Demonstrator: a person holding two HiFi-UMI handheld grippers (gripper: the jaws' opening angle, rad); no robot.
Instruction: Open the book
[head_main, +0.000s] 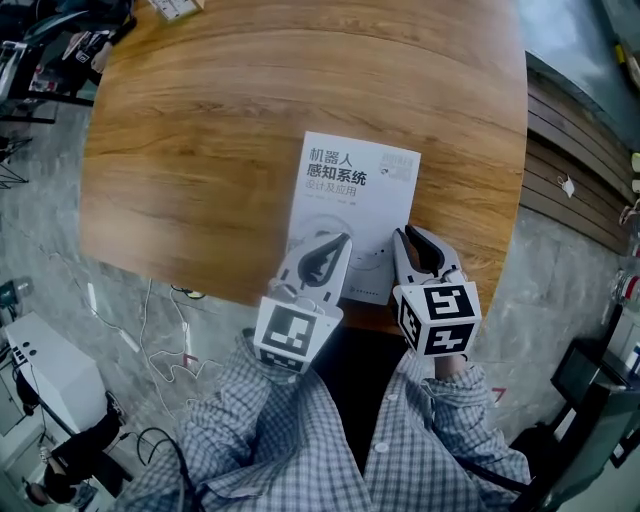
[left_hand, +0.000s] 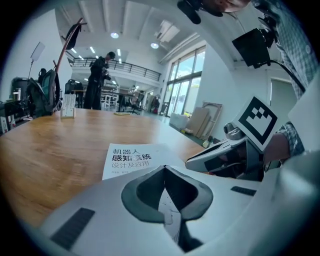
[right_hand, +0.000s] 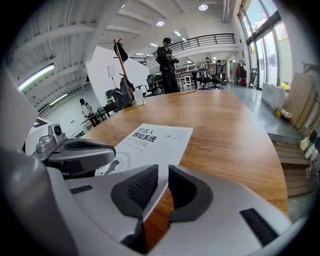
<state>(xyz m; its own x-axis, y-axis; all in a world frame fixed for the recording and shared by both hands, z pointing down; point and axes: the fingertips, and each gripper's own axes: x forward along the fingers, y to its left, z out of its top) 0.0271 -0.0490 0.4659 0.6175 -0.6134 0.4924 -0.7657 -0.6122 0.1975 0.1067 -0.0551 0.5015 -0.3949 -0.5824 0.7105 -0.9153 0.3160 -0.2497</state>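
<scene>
Closed book lies flat on the wooden table, near the edge closest to the person. White cover, bold title reads 机器人感知系统, smaller line under it 设计及应用; the fine print lower down is too small to read.

Left gripper sits over the book's lower left part, jaws pressed together, nothing pinched, cover showing behind the tips.

Right gripper is at the book's lower right edge. Its jaws are a little apart – the cover's right edge and bare wood show in the slit, and the pads are not clamping it.

Checked sleeves at the bottom. A person stands past the far end of the table.
</scene>
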